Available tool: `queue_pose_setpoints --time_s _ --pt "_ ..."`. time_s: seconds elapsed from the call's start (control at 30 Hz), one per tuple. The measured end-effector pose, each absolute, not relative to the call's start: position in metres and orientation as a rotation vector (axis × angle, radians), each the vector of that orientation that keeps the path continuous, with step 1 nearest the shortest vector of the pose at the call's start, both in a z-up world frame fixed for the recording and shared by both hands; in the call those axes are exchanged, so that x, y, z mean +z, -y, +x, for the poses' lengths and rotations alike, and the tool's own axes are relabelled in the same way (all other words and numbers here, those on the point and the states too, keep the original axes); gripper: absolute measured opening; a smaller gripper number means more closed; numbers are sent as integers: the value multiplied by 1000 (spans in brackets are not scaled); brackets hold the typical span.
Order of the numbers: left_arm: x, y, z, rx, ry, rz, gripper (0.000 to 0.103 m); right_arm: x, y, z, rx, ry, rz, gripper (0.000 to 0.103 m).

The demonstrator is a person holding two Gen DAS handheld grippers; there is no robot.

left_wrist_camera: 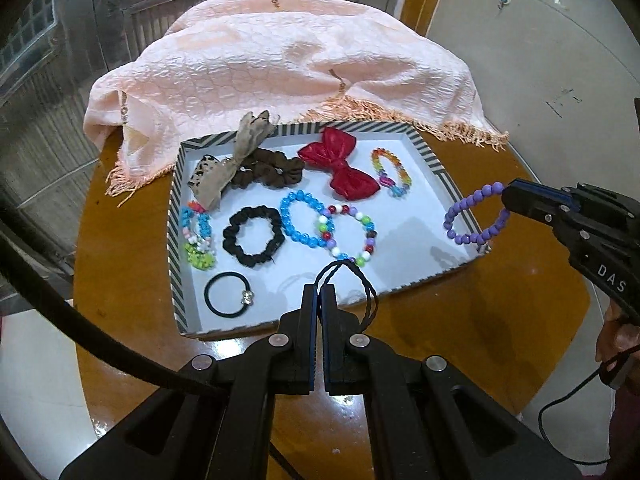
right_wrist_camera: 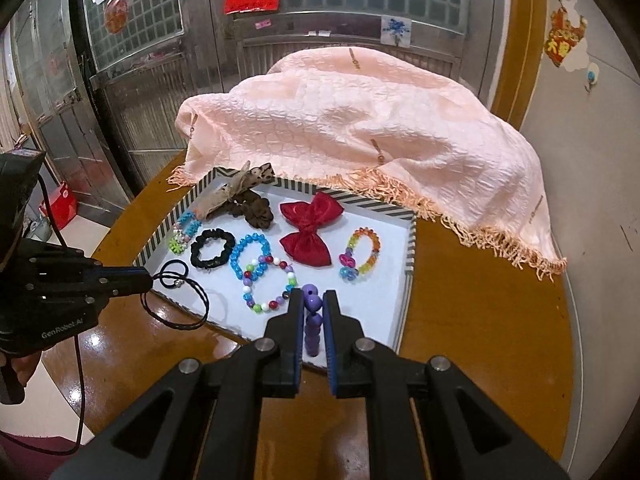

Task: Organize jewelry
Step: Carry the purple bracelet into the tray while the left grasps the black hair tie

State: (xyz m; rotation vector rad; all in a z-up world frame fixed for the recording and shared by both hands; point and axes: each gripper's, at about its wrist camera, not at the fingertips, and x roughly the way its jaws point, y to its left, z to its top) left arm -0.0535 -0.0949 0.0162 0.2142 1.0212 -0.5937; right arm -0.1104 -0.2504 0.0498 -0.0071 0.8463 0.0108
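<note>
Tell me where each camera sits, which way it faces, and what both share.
Left wrist: on the left gripper, looking down over the striped tray; its fingers pinch a black cord loop; the right gripper enters from the right.
Right wrist: on the right gripper, facing the tray from its other near corner, clamping a purple bead bracelet; the left gripper and a hand show at left.
Shared: tray, red bow, pink cloth.

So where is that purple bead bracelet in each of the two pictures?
Left wrist view: the purple bead bracelet hangs at the right, pinched by the right gripper over the tray's right edge.
Right wrist view: the same bracelet sits low in the middle, seen edge-on between that gripper's fingers.
Shared landmark: the red bow in the striped tray.
</note>
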Motion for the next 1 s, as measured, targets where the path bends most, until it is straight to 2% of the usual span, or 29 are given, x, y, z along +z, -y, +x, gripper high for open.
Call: queue_pose_setpoints --time_s 0.5,1.0 --pt "-2 98 -30 -541 -1079 160 1 25 248 -82 70 -909 43 9" --pt "-41 101 0 -468 -1194 80 1 -38 300 -52 -41 -1034 115 9"
